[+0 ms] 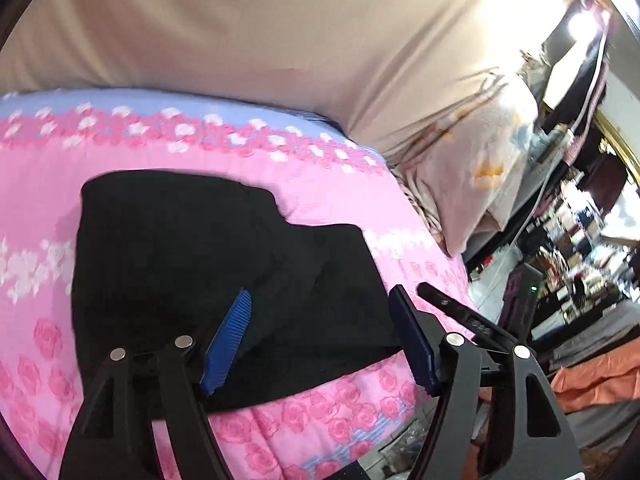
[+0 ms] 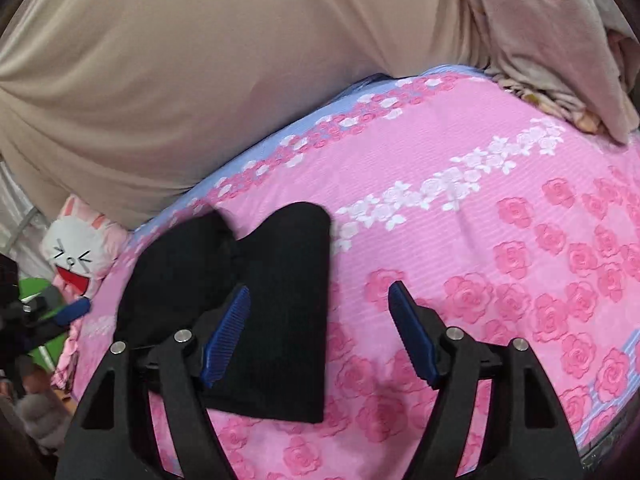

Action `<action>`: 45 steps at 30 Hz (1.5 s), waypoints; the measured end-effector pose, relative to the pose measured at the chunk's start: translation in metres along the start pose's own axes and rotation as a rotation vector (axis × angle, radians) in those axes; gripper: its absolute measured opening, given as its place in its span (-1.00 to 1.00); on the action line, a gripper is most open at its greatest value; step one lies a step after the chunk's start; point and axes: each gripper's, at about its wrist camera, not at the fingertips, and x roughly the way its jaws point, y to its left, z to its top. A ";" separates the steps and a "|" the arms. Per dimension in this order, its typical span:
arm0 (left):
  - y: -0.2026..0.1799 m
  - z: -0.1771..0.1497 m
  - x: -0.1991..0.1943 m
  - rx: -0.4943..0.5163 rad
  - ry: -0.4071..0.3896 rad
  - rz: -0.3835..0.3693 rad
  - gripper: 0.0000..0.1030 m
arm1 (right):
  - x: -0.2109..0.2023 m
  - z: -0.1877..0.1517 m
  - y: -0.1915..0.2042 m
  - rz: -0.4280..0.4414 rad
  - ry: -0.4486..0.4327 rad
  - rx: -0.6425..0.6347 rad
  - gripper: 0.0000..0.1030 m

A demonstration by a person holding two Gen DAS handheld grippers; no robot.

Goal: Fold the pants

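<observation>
Here the folded black pants (image 2: pixel 240 312) lie near the bedspread (image 2: pixel 480 240) edge, both grippers' jaws apart, empty.

Bed: pink rose-print sheet (image 2: pixel 500 216) | Backdrop: beige drape (image 1: pixel 248 24) | Bedside: floral pillow (image 1: pixel 472 168), rabbit plush (image 2: pixel 80 248) | Room edge: cluttered shelves (image 1: pixel 580 240), bright overhead light.

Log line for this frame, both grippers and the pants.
left gripper: open, empty | right gripper: open, empty | black pants: folded, lying on pink floral bedspread
</observation>
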 end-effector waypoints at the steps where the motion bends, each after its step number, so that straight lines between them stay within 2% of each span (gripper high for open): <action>1: 0.006 -0.001 -0.006 -0.009 -0.015 0.027 0.32 | 0.004 0.000 0.009 0.040 0.018 -0.009 0.42; 5: 0.028 -0.012 -0.042 -0.051 -0.086 0.139 0.32 | 0.037 0.006 0.051 0.176 0.093 -0.058 0.74; 6: 0.036 -0.017 -0.050 -0.065 -0.095 0.153 0.32 | 0.050 0.009 0.061 0.191 0.115 -0.068 0.74; 10: 0.066 -0.030 -0.080 -0.125 -0.131 0.217 0.32 | 0.110 0.009 0.082 0.155 0.224 -0.057 0.74; 11: 0.072 -0.033 -0.084 -0.134 -0.137 0.233 0.32 | 0.121 0.008 0.083 0.136 0.240 -0.046 0.78; 13: 0.083 -0.041 -0.092 -0.156 -0.149 0.264 0.32 | 0.137 0.006 0.090 0.119 0.239 -0.039 0.73; 15: 0.094 -0.044 -0.099 -0.175 -0.154 0.279 0.32 | 0.143 0.008 0.107 0.171 0.252 -0.047 -0.55; 16: 0.098 -0.045 -0.100 -0.185 -0.152 0.276 0.32 | 0.137 0.010 0.112 0.181 0.236 -0.044 -0.58; 17: 0.103 -0.045 -0.101 -0.198 -0.150 0.268 0.32 | 0.115 0.019 0.126 0.200 0.162 -0.074 -0.66; 20: 0.104 -0.044 -0.102 -0.201 -0.150 0.253 0.32 | 0.057 0.039 0.139 0.275 0.032 -0.092 -0.69; 22: 0.103 -0.044 -0.100 -0.192 -0.147 0.240 0.32 | 0.016 0.039 0.140 0.239 -0.061 -0.146 -0.69; 23: 0.102 -0.045 -0.099 -0.191 -0.145 0.235 0.32 | 0.002 0.032 0.131 0.173 -0.090 -0.162 -0.69; 24: 0.103 -0.045 -0.095 -0.190 -0.137 0.225 0.32 | 0.000 0.024 0.118 0.110 -0.084 -0.160 -0.68; 28: 0.105 -0.044 -0.063 -0.208 -0.080 0.183 0.32 | 0.054 -0.017 0.041 -0.105 0.156 -0.046 -0.48; 30: 0.105 -0.041 -0.042 -0.218 -0.043 0.180 0.32 | 0.043 -0.023 0.030 -0.041 0.118 0.007 -0.29; 31: 0.105 -0.041 -0.035 -0.222 -0.033 0.181 0.32 | 0.030 -0.019 0.031 -0.047 0.074 0.000 -0.18; 33: 0.107 -0.040 -0.020 -0.249 -0.006 0.167 0.32 | 0.013 -0.010 0.032 -0.086 0.005 -0.034 0.28; 36: 0.114 -0.042 0.001 -0.300 0.041 0.115 0.33 | 0.007 0.004 0.026 -0.091 -0.017 -0.038 0.32; 37: 0.117 -0.042 0.007 -0.319 0.055 0.108 0.33 | 0.011 0.007 0.021 -0.079 -0.012 -0.023 0.35; 39: 0.124 -0.043 0.019 -0.357 0.069 0.103 0.36 | 0.023 0.010 0.015 -0.034 0.031 0.008 0.59; 41: 0.132 -0.043 0.030 -0.403 0.082 0.071 0.43 | 0.040 0.008 0.006 -0.012 0.082 0.045 0.73; 43: 0.142 -0.043 0.037 -0.457 0.081 0.015 0.60 | 0.060 0.001 0.002 0.031 0.144 0.090 0.73; 45: 0.147 -0.041 0.039 -0.472 0.070 -0.018 0.61 | 0.073 -0.003 0.001 0.093 0.183 0.131 0.73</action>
